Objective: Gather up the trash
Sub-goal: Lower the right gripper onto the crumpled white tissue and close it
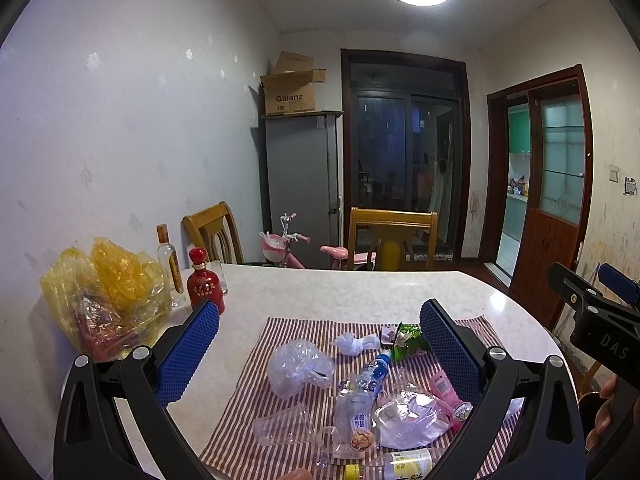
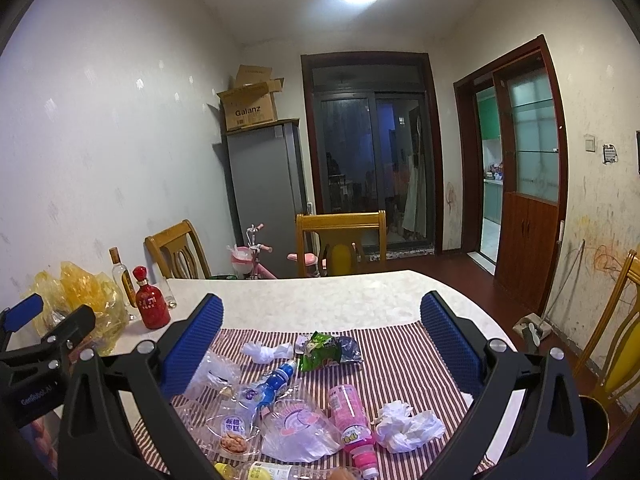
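Both grippers hover above the near edge of a pale marbled tabletop (image 2: pixel 320 296), and nothing sits between the blue pads of either. The left gripper (image 1: pixel 320 344) has its jaws spread wide and released, and so does the right gripper (image 2: pixel 322 340).

The trash lies scattered on a red-and-white striped cloth (image 2: pixel 400 360) spread over the tabletop: a crumpled white tissue (image 2: pixel 408 426) near the right side, a pink plastic bottle (image 2: pixel 352 424) lying just beside it, a green snack wrapper (image 2: pixel 320 354) farther back, a flattened clear bottle with a blue label (image 2: pixel 272 384), and a clear crinkled plastic bag (image 1: pixel 298 366) towards the left.

Off the cloth, by the wall, stand a red ceramic bottle (image 1: pixel 205 284) and a yellow plastic bag (image 1: pixel 108 292).
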The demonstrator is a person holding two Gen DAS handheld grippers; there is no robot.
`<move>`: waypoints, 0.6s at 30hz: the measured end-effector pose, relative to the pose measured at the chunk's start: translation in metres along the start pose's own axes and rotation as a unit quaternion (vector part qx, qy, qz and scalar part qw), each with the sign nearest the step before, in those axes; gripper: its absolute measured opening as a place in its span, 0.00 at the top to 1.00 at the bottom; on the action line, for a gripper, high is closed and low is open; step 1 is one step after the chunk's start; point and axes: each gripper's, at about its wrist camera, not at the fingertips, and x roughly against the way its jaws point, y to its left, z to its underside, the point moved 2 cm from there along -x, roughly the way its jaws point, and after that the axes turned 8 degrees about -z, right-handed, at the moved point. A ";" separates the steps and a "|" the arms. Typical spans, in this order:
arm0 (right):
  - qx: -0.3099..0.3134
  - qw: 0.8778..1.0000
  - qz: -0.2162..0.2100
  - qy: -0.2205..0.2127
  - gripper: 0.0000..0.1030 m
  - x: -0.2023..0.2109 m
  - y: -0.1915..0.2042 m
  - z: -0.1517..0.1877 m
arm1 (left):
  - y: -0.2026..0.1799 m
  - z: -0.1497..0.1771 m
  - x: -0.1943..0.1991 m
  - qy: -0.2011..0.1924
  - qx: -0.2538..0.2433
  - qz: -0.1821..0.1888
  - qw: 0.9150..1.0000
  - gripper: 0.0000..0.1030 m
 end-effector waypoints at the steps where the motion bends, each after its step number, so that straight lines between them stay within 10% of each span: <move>1: 0.000 1.000 0.001 0.002 0.04 -0.002 0.001 0.000 | -0.001 0.000 -0.002 0.002 -0.001 0.001 1.000 0.05; 18: -0.025 0.997 0.036 0.059 0.04 -0.051 -0.041 0.019 | -0.022 0.027 -0.080 0.075 -0.010 0.030 0.997 0.05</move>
